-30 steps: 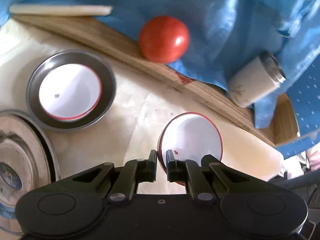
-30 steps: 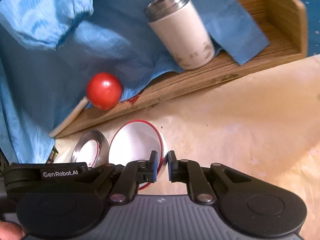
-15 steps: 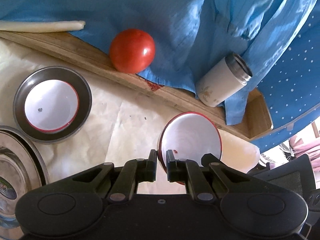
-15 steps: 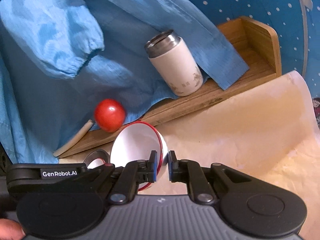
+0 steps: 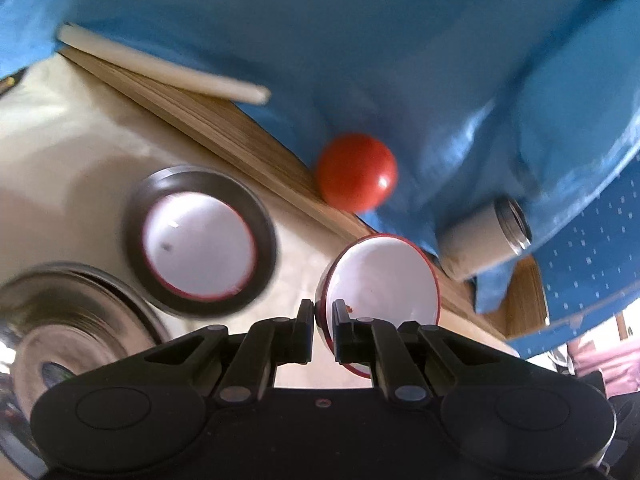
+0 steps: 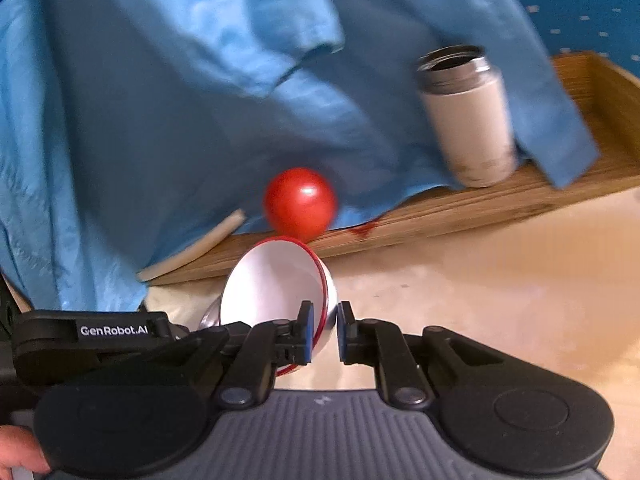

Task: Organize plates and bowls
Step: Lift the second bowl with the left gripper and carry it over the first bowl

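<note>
A white bowl with a red rim (image 5: 380,276) hangs tilted above the table, its inside facing the cameras. My left gripper (image 5: 320,309) is shut on its near left rim. My right gripper (image 6: 323,314) is shut on the near right rim of the same bowl (image 6: 272,284). The left gripper's black body (image 6: 112,330) shows beside the bowl in the right wrist view. A second white red-rimmed bowl (image 5: 198,244) sits inside a dark metal plate (image 5: 262,236) on the table, left of the held bowl. A larger steel plate (image 5: 76,316) lies at the lower left.
A long wooden tray (image 6: 460,216) runs along the back with a red tomato (image 6: 300,200), a white steel-topped flask (image 6: 468,120) and a pale stick (image 5: 160,66) on it. Blue cloth (image 6: 180,100) drapes over it. Cream paper (image 6: 500,272) covers the table. A hand (image 6: 16,452) shows at the lower left.
Both grippers have risen and swung with the bowl still in their grip. In the left wrist view the dark plate with its bowl now sits closer to the held bowl.
</note>
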### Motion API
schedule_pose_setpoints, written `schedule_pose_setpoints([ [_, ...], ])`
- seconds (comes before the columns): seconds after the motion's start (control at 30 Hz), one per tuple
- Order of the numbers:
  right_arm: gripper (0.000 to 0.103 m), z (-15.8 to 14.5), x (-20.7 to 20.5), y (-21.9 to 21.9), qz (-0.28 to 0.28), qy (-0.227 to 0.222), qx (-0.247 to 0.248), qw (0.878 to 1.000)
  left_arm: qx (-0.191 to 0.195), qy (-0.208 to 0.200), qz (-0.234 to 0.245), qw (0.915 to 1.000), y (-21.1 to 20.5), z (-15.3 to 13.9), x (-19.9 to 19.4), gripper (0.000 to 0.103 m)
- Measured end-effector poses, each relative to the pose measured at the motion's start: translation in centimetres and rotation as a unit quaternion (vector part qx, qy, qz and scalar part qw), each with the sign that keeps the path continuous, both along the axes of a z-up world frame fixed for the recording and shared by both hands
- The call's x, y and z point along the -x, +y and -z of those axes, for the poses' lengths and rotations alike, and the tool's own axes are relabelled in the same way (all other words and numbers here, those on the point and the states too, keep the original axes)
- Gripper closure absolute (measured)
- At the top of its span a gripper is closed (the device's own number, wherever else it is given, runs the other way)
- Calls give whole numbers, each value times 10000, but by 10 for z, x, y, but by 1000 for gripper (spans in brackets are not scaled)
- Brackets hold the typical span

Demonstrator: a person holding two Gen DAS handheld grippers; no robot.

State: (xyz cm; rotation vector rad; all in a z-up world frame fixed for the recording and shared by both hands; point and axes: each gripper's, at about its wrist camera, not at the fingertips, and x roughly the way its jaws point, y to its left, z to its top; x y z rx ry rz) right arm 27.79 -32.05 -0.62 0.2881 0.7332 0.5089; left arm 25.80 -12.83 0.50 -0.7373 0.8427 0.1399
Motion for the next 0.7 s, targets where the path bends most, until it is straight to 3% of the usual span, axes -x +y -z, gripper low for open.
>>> schedule_pose_setpoints([
  [0.23,89,5,-14,52,-509,106,99,9986,-106,36,-470,9988,45,-3,11,94],
  [0.4,88,10,-20,79,-761,254,121,9967,41,162,-775,9969,72,1,13,94],
  [0.7,87,19,-29,98,-825,465,212,9953,-43,378,-764,9964,86,8,3,94],
])
